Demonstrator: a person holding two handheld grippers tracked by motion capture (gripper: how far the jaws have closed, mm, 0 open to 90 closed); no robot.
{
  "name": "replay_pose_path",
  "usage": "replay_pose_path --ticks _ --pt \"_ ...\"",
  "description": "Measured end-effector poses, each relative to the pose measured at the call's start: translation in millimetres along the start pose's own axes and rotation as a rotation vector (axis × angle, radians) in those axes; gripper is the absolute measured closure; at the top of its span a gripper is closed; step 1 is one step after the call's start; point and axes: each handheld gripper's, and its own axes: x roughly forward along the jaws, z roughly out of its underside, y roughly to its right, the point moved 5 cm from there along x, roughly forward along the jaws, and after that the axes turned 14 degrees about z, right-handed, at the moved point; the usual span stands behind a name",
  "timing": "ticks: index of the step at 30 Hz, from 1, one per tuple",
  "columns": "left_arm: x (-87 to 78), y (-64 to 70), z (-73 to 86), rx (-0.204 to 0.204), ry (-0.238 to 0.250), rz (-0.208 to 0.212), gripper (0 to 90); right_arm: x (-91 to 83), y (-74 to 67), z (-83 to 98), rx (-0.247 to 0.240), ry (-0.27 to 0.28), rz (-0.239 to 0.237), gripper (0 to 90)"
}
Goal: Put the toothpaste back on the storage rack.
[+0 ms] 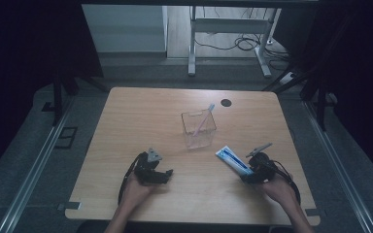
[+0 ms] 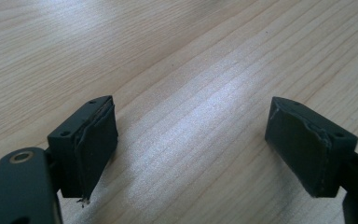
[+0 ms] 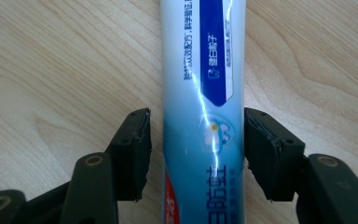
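Note:
A white and blue toothpaste tube (image 1: 233,160) lies flat on the wooden table (image 1: 141,116), at the front right. My right gripper (image 1: 248,174) straddles its near end. In the right gripper view the tube (image 3: 203,93) runs up between the two black jaws of this gripper (image 3: 198,149). One pad touches the tube's side and a thin gap remains at the other, so the gripper is open. My left gripper (image 1: 161,171) rests at the front left. Its jaws stand wide open over bare wood in the left gripper view (image 2: 191,135).
A clear square container (image 1: 199,130) stands in the middle of the table. A pink and blue toothbrush (image 1: 204,119) leans inside it. A dark round hole (image 1: 226,102) lies near the far edge. Desk legs and cables sit on the floor beyond.

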Motion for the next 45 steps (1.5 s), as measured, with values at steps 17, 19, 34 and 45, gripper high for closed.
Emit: replay_pose_path --ticks 17,19,34,45 --pt "0.0 0.0 0.0 0.0 0.0 0.0 16.8 7.4 0.9 -14.6 -0.039 -0.061 -0.002 58.5" --pt "0.0 0.1 0.0 -0.001 0.0 0.0 16.8 4.6 3.3 -14.9 -0.038 -0.047 -0.015 65.0" --pt "0.0 0.2 0.1 -0.003 0.0 0.0 16.8 -0.2 6.0 -9.9 -0.005 0.015 -0.049 72.5" --pt "0.0 0.2 0.1 -0.003 0.0 0.0 16.8 -11.9 1.7 -14.0 -0.008 0.081 -0.07 72.6"
